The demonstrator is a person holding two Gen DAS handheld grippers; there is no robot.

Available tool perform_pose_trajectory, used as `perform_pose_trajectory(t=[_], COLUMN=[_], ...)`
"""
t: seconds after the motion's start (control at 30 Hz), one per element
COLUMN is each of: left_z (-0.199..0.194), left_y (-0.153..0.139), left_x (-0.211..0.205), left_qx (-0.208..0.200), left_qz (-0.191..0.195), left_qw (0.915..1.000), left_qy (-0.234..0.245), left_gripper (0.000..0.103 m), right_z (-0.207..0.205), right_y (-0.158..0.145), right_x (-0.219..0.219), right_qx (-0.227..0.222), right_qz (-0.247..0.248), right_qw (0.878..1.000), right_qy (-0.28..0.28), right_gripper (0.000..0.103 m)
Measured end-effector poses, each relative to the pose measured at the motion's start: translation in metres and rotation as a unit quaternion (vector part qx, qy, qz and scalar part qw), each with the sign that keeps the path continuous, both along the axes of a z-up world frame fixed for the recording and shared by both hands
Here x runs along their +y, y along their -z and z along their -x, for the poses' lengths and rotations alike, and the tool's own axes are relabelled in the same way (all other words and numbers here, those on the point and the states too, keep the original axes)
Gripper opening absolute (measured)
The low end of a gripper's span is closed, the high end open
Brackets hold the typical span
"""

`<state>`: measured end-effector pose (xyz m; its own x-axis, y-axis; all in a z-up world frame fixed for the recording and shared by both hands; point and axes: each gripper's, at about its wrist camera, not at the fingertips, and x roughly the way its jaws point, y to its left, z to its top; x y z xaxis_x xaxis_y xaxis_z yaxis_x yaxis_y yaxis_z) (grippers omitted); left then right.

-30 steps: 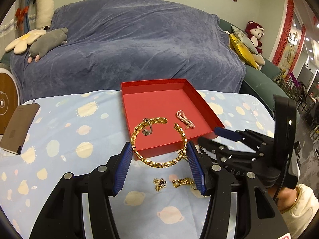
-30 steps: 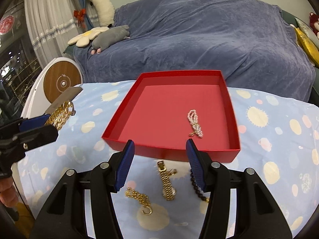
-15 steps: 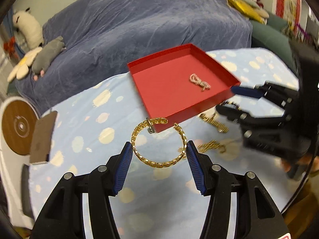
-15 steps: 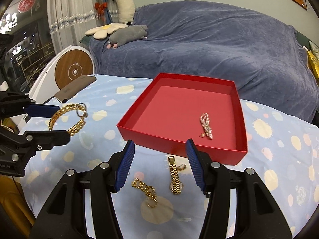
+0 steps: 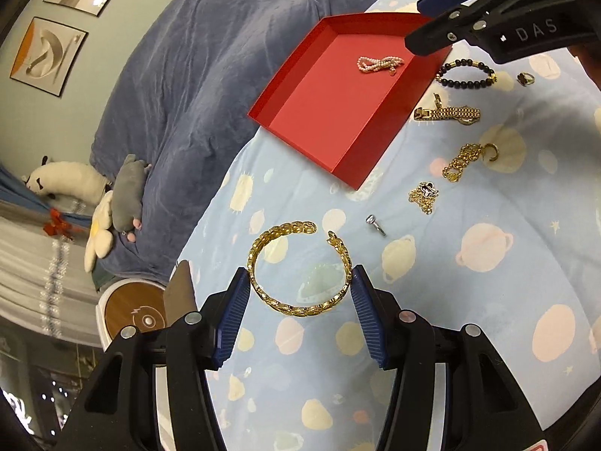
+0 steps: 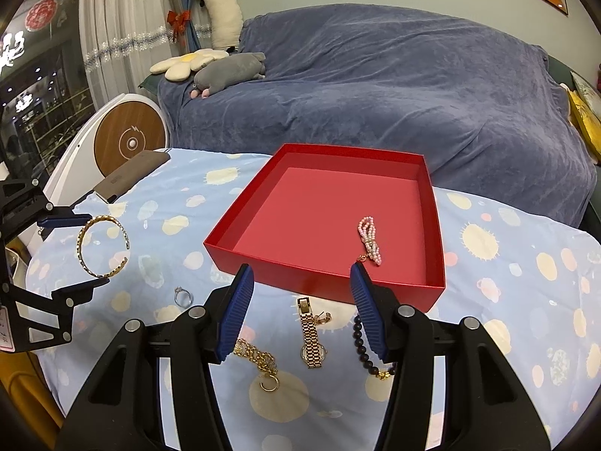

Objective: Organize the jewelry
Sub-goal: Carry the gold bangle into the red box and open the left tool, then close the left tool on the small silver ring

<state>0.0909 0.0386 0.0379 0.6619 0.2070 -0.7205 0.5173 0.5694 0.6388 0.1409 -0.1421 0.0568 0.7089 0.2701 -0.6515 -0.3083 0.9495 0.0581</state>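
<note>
The silver ring [image 5: 375, 224] has dropped off the gold bangle [image 5: 299, 271], clamped in the left gripper [image 5: 300, 314]; it still needs boxing. The right gripper [image 6: 302, 310] hovers apart, empty.

Even, soft indoor light, sharp focus throughout, strong fisheye bending and dark vignetting at the edges.

I see a worktop [image 6: 507, 263] under a pale blue cloth with planet prints. On it sit a red tray [image 6: 323, 282], a silver ring [image 6: 183, 295], a gold chain [image 6: 259, 360], a gold watch [image 6: 311, 338], a dark bead bracelet [image 6: 362, 349], and, in the left view, a small pendant chain [image 5: 424, 193] and a dark-stoned ring [image 5: 524, 79]. A brown case [image 6: 129, 180] lies at its far left edge.
</note>
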Motion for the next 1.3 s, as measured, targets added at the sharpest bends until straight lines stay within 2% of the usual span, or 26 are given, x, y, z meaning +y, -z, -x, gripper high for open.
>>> perform_pose_trajectory(t=[0.1, 0.27, 0.4, 0.5, 0.6, 0.73, 0.83, 0.9, 1.0, 1.2, 1.3], left_z=[-0.009, -0.030, -0.057, -0.082, -0.104, -0.139, -0.160, -0.167, -0.164, -0.132, -0.110], left_y=[-0.009, -0.026, -0.037, -0.040, -0.035, -0.023, -0.017, -0.018, -0.025, -0.028, -0.018], left_x=[0.001, -0.008, -0.028, -0.042, -0.057, -0.065, -0.061, -0.055, -0.041, -0.010, 0.009], left_qx=[-0.002, 0.007, 0.006, 0.018, 0.019, 0.029, 0.021, 0.016, 0.013, -0.013, -0.012], left_qz=[0.028, 0.114, 0.192, 0.247, 0.270, 0.297, 0.310, 0.318, 0.345, 0.346, 0.353], left_qw=[0.9995, 0.9924, 0.9794, 0.9662, 0.9590, 0.9470, 0.9374, 0.9309, 0.9202, 0.9180, 0.9128], left_qy=[-0.016, -0.046, -0.061, -0.072, -0.083, -0.120, -0.156, -0.178, -0.185, -0.193, -0.206], left_gripper=[0.053, 0.053, 0.053, 0.053, 0.053, 0.054, 0.056, 0.062, 0.069, 0.073, 0.073], right_z=[0.000, -0.002, -0.007, -0.009, -0.014, -0.021, -0.025, -0.026, -0.025, -0.021, -0.015], right_y=[-0.001, -0.002, -0.003, -0.003, 0.001, 0.003, 0.004, 0.005, 0.009, 0.010, 0.011], right_x=[0.001, -0.002, -0.005, -0.008, -0.014, -0.022, -0.027, -0.027, -0.025, -0.020, -0.017], right_qx=[-0.001, 0.002, 0.004, 0.005, 0.011, 0.018, 0.020, 0.021, 0.024, 0.026, 0.031], right_qz=[-0.001, -0.008, -0.014, -0.011, -0.011, -0.014, -0.019, -0.017, -0.013, -0.012, -0.009], right_qw=[1.000, 1.000, 1.000, 1.000, 0.999, 0.998, 0.998, 0.998, 0.998, 0.998, 0.998], right_qy=[-0.001, 0.008, 0.020, 0.026, 0.037, 0.053, 0.061, 0.061, 0.058, 0.051, 0.045], right_gripper=[0.052, 0.052, 0.052, 0.052, 0.052, 0.052, 0.052, 0.052, 0.052, 0.052, 0.052])
